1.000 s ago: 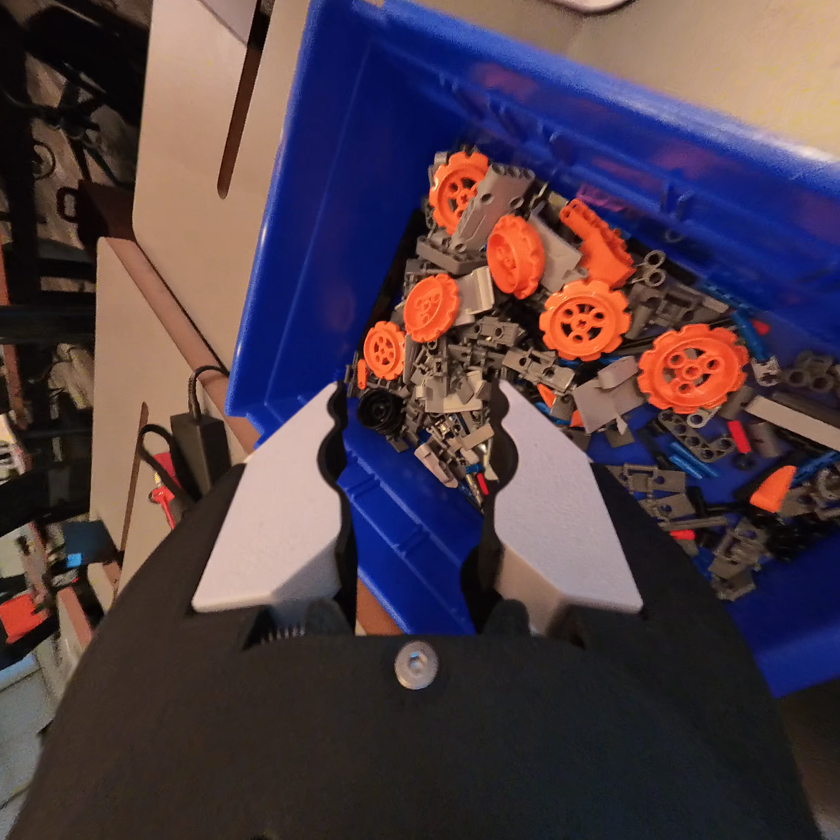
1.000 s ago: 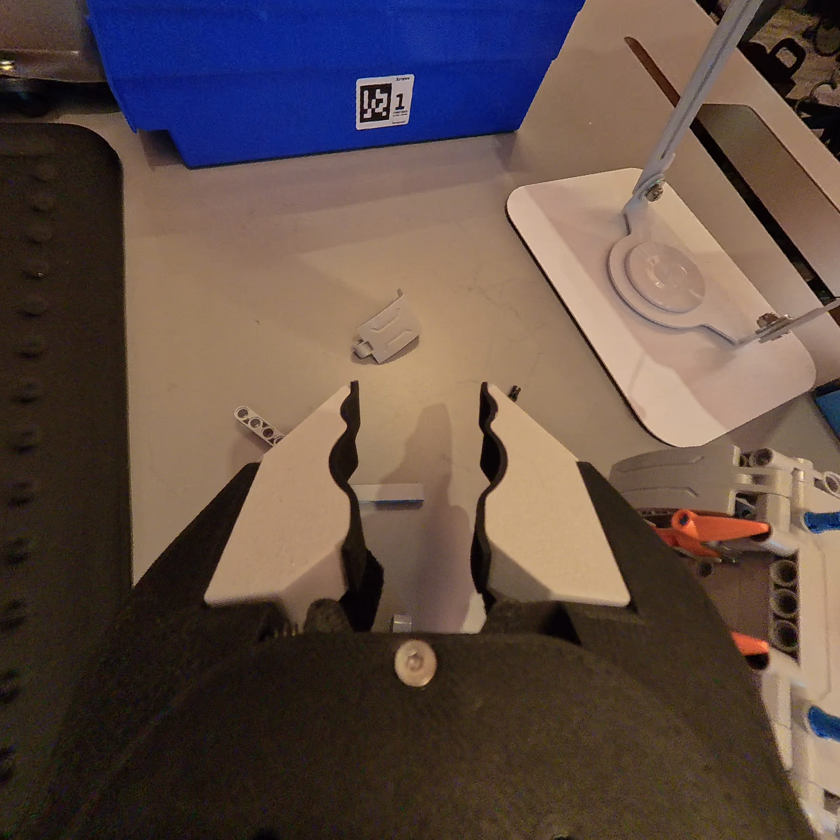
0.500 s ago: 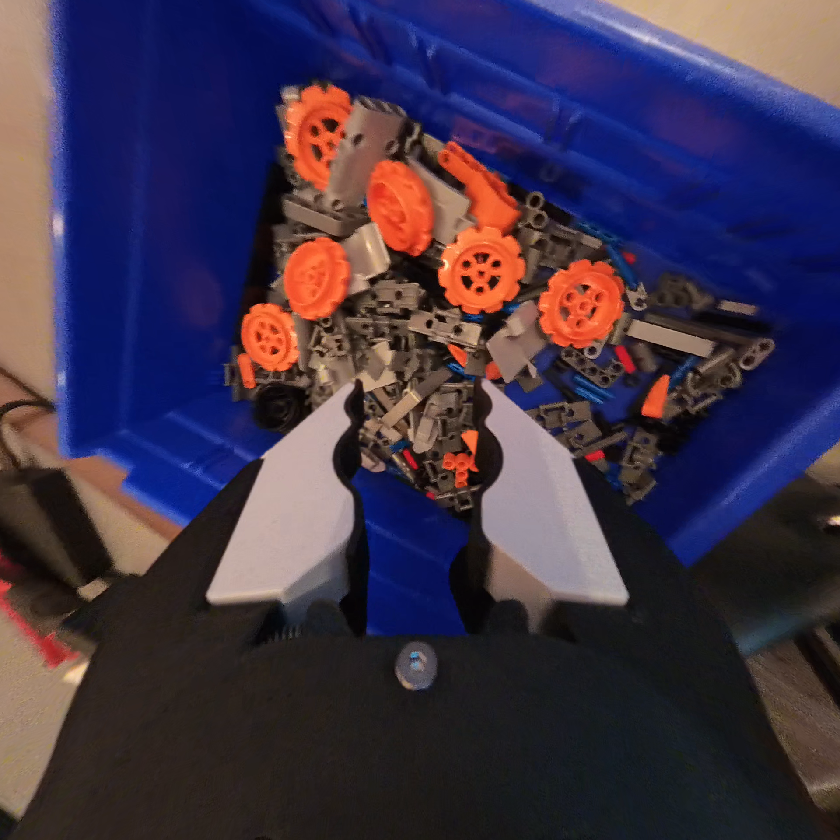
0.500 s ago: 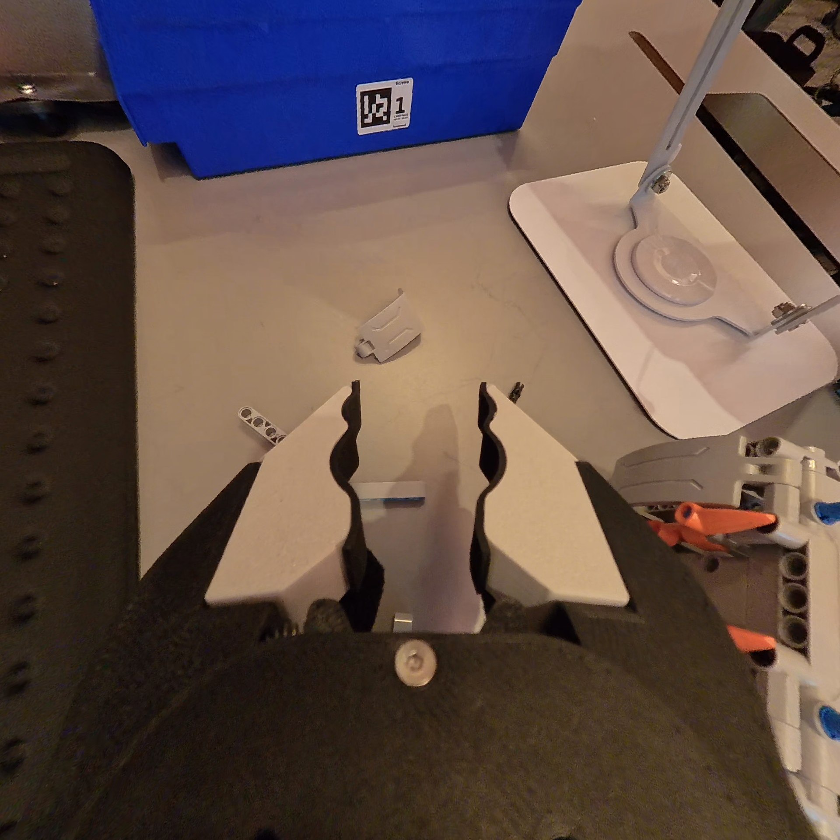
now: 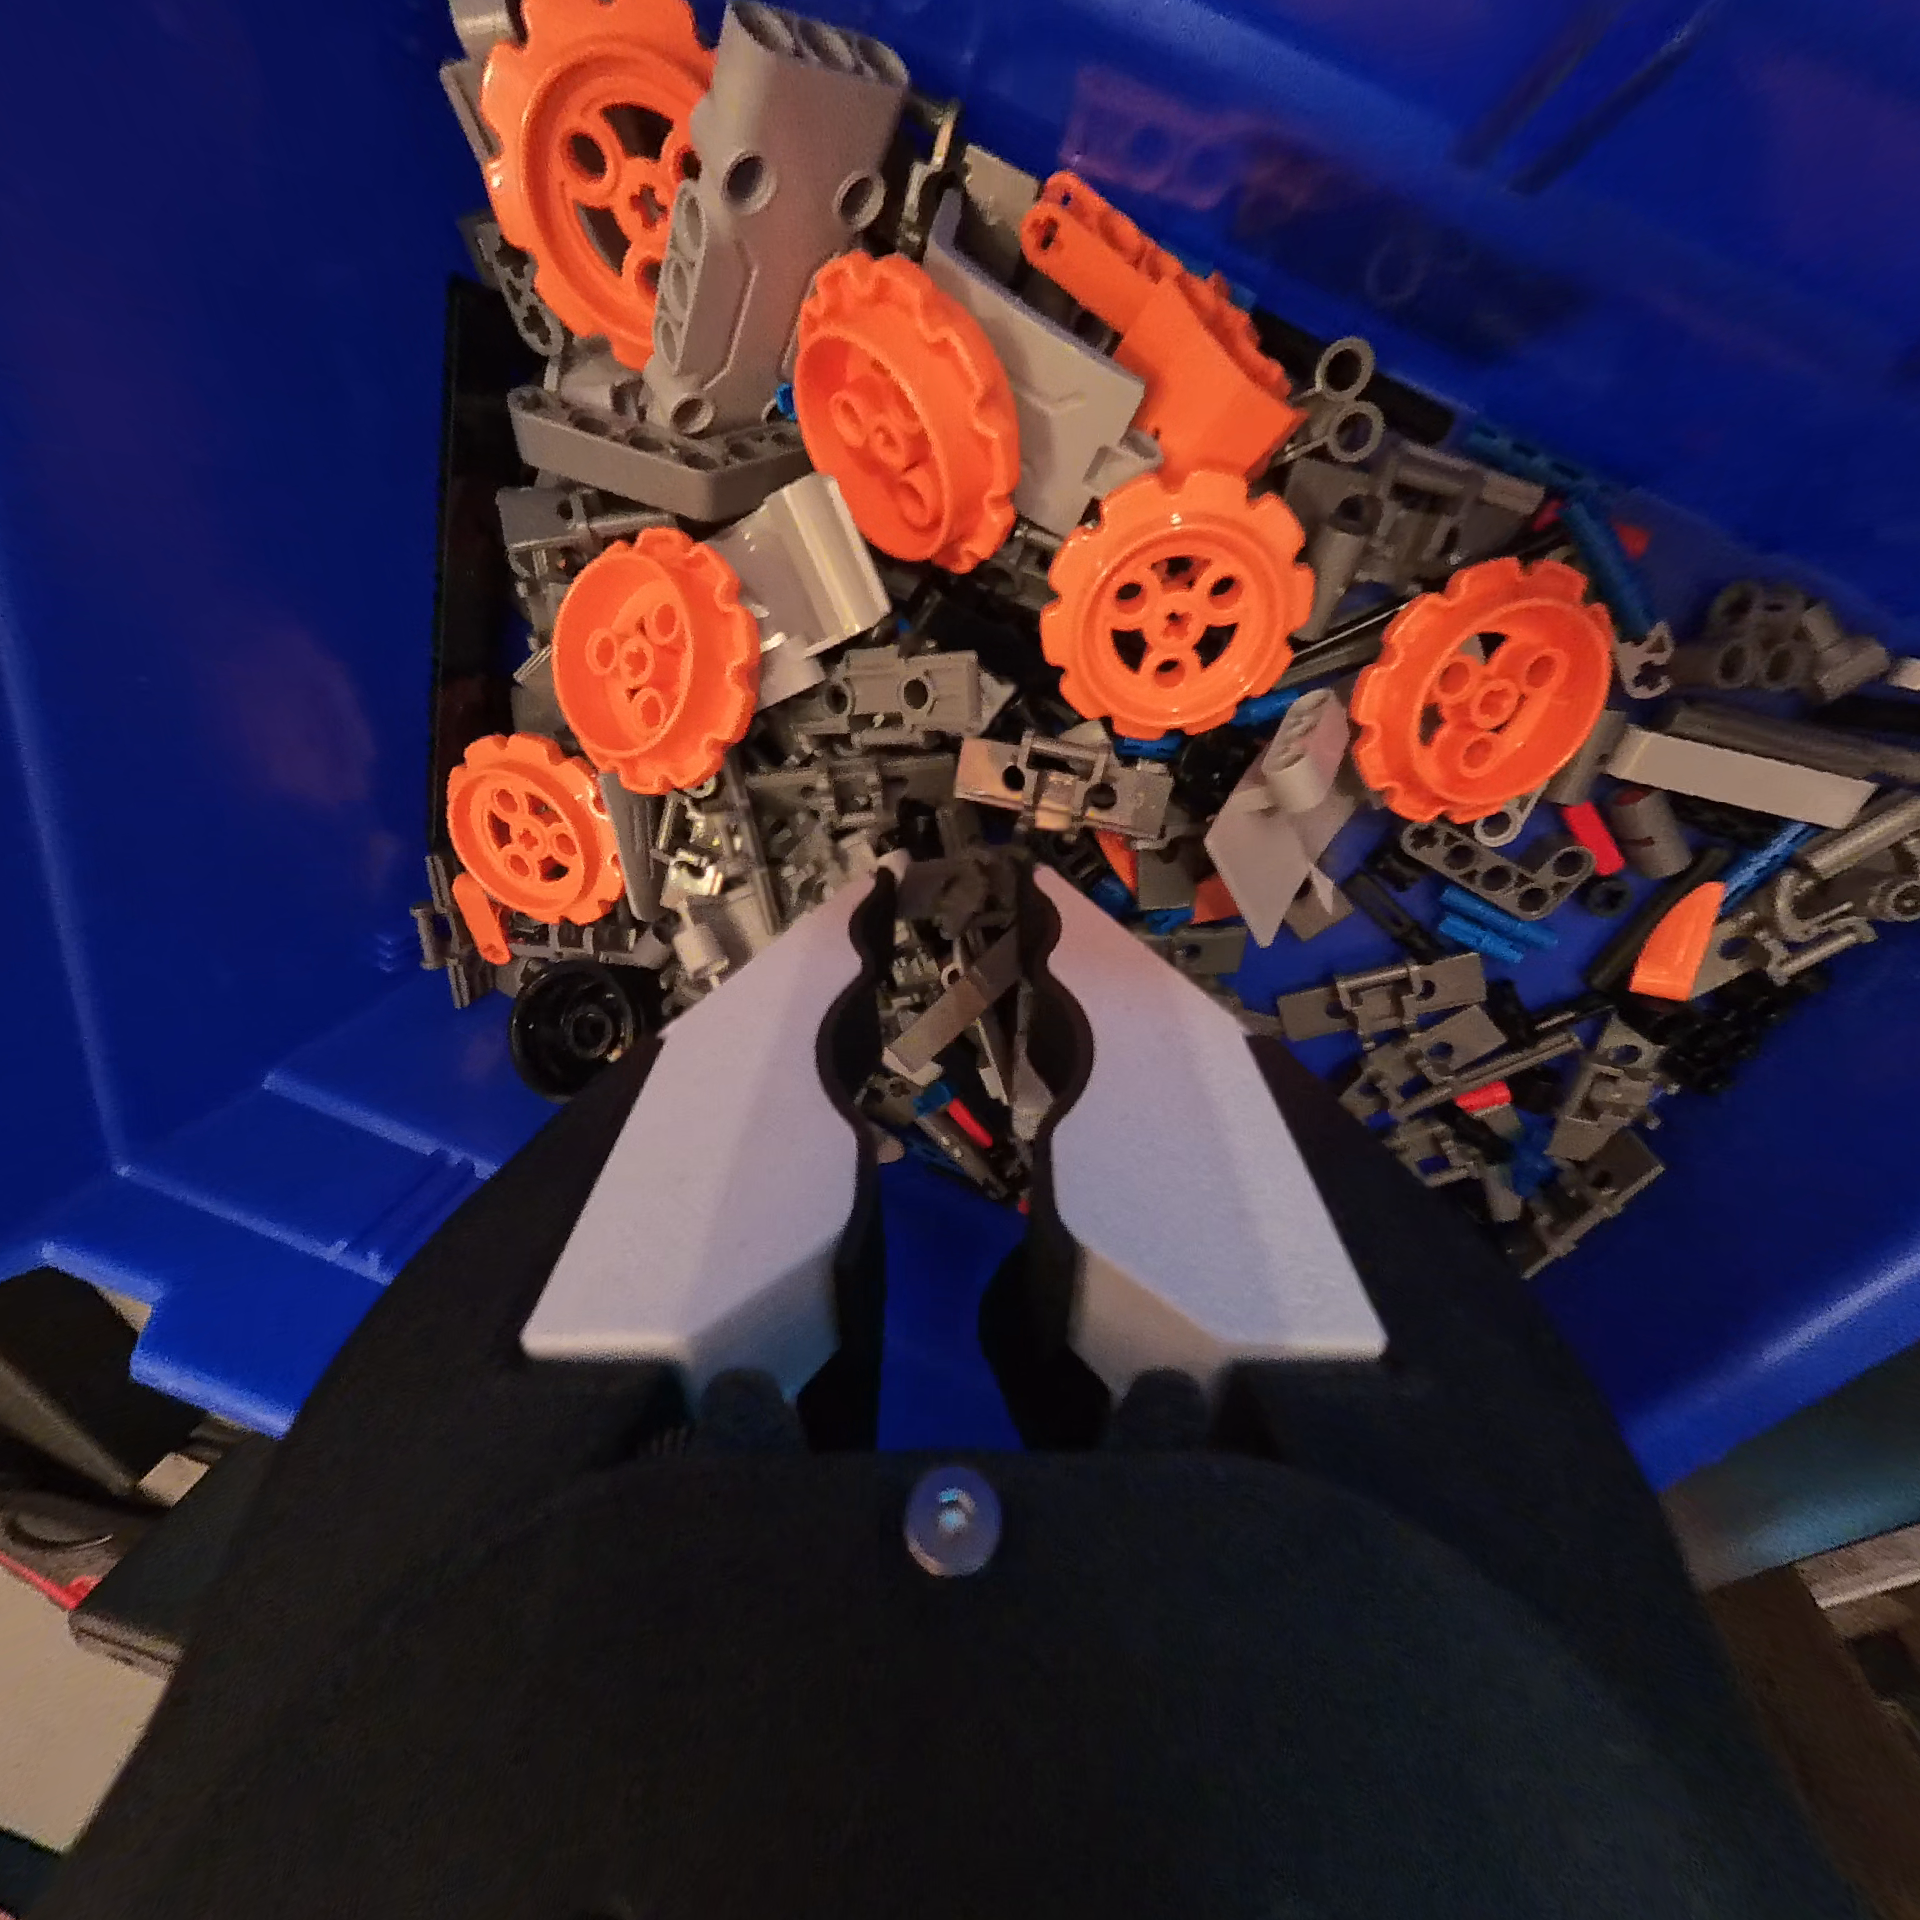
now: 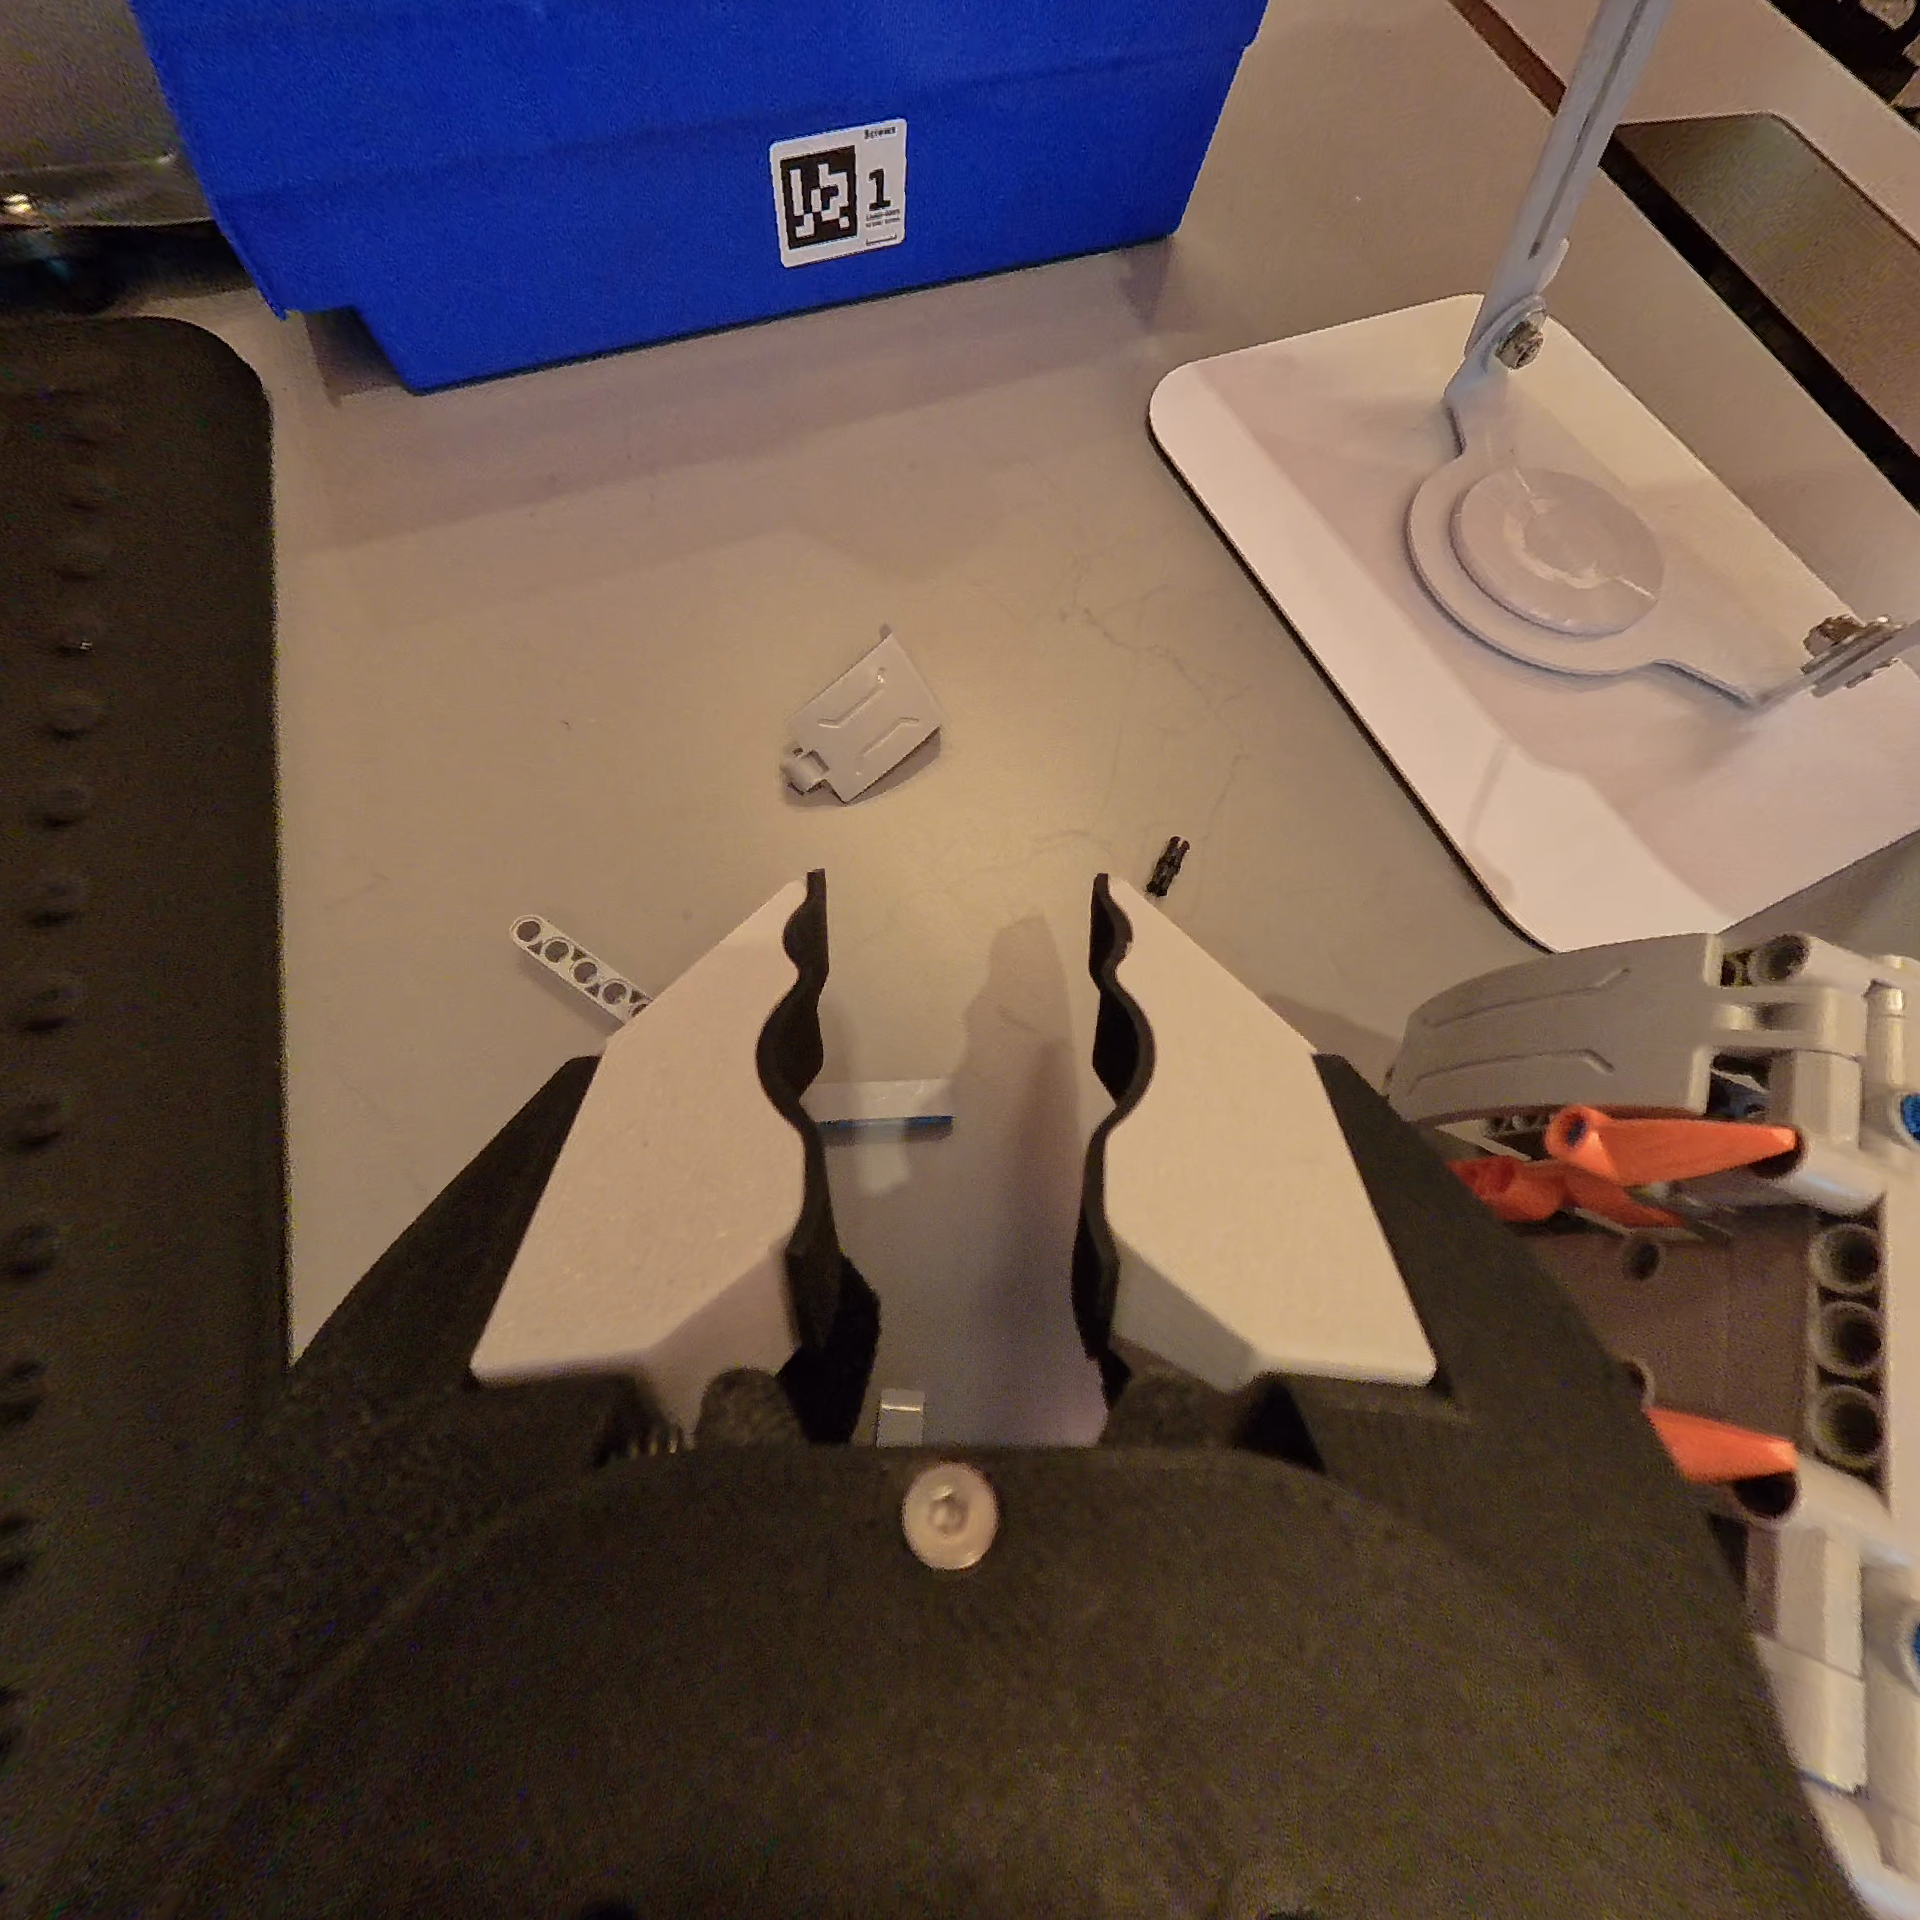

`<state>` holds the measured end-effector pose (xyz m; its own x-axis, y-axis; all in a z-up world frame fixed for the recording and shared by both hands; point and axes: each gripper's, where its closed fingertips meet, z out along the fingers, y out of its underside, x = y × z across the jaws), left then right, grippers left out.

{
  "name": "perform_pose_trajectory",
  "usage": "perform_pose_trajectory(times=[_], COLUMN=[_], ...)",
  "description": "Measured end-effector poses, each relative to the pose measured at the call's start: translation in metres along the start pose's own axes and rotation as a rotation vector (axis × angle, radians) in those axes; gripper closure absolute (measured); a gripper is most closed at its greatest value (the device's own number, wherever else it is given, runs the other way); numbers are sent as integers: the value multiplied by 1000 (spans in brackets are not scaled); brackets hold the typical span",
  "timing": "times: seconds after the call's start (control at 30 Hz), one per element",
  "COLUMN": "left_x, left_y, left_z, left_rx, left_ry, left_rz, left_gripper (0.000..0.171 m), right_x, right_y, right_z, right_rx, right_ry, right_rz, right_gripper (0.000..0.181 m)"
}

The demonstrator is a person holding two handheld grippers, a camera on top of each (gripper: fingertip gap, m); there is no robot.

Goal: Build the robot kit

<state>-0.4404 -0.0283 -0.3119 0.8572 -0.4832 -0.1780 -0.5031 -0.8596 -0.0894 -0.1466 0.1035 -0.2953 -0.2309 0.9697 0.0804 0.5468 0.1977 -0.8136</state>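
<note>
The left tongs (image 5: 956,883) hang with jaws narrowly apart, clamped on nothing, tips just above small grey building-toy pieces (image 5: 935,997) heaped in a blue bin (image 5: 208,623) among orange toothed wheels (image 5: 1174,613). These look light, stiff and slick, best pinched across flat sides. The right tongs (image 6: 954,894) stand apart over the table (image 6: 623,582). A white coded sticker (image 6: 840,192) marks the bin's front.
</note>
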Motion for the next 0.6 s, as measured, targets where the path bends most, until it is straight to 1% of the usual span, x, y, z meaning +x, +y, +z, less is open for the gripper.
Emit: perform_pose_trajectory(times=[0.03, 0.07, 0.1, 0.27, 0.37, 0.4, 0.47, 0.5, 0.57, 0.6], left_x=[-3, -9, -15, -35, -46, -47, -40, -37, -20, -17], left_y=[2, 5, 7, 9, 13, 11, 11, 12, 10, 13], left_z=[-1, -2, -4, -12, -15, -16, -16, -17, -21, -23], left_rx=[-6, -11, -15, 43, 47, 61, 67, 69, 95, 84], left_ry=[-10, -32, -44, -70, -103, -106, -59, -47, 54, 75], left_rz=[0, -16, -36, -59, -74, -72, -76, -63, -58, -67], left_gripper=[151, 156, 157, 157, 156, 156, 155, 149, 136, 129], right_x=[0, 0, 0, 0, 0, 0, -1, -1, -1, -2], right_y=[0, 0, 1, 2, 3, 3, 3, 3, 3, 3], right_z=[0, 0, 0, 1, 1, 1, 1, 1, 1, 1], right_rx=[0, 1, 0, -2, -5, -6, -4, -3, 0, 1], right_ry=[0, -2, -3, -14, -16, -17, -22, -22, -26, -29], right_rz=[2, 2, 3, 7, 3, 2, 3, 3, 3, 4], right_gripper=[133, 133, 133, 133, 134, 134, 134, 134, 134, 134])
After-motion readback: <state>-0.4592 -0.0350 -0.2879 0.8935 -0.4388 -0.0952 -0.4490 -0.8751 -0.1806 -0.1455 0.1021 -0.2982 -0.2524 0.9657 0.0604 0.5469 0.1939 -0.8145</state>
